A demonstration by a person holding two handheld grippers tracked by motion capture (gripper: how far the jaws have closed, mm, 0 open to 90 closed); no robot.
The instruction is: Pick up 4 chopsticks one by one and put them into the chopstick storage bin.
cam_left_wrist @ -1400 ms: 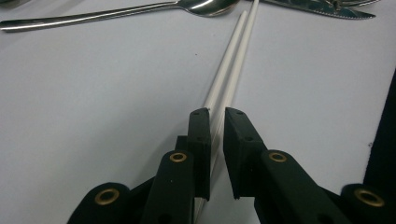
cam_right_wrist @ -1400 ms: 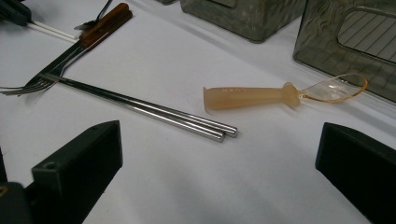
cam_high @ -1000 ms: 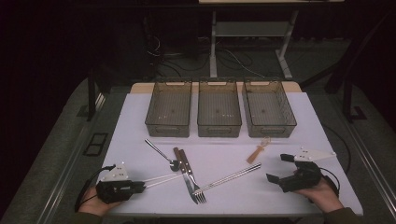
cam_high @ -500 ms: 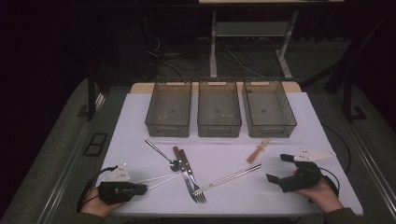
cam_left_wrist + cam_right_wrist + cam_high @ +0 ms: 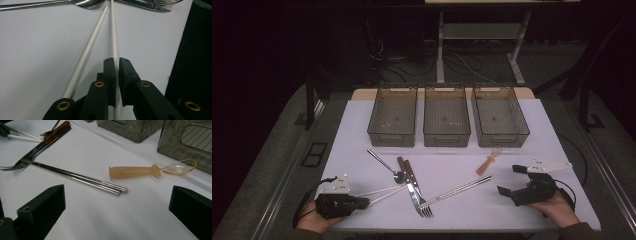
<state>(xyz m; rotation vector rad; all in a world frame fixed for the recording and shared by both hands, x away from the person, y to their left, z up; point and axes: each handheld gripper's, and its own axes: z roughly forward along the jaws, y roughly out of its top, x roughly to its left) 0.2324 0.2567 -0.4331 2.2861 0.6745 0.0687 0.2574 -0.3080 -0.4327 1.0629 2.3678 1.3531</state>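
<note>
High view: three mesh bins [image 5: 392, 120] stand in a row at the far side of the white table [image 5: 552, 150]. In front of them lie two white chopsticks [image 5: 382, 192], two steel chopsticks [image 5: 462, 189], one spoon [image 5: 384, 164], one fork [image 5: 424, 209], one brown-handled knife [image 5: 408, 172] and one small amber spoon [image 5: 488, 161]. The left gripper [image 5: 362, 202] sits at the near left edge, at the white chopsticks' near ends; the right gripper [image 5: 507, 182] rests near right with jaws spread, beside the steel pair. Since a second ago the left gripper has slid nearer the table's near edge; the right has stayed put.

Left gripper view: its jaws are clamped on one white chopstick [image 5: 113, 37]; the second [image 5: 86, 50] lies free just beside, both pointing toward the spoon bowl [image 5: 90, 3] and knife blade [image 5: 147, 5].

Right gripper view: jaws wide apart, holding nothing; steel chopsticks [image 5: 82, 179] and amber spoon [image 5: 140, 171] lie ahead, apart from each other, with two bins [image 5: 130, 127] behind
</note>
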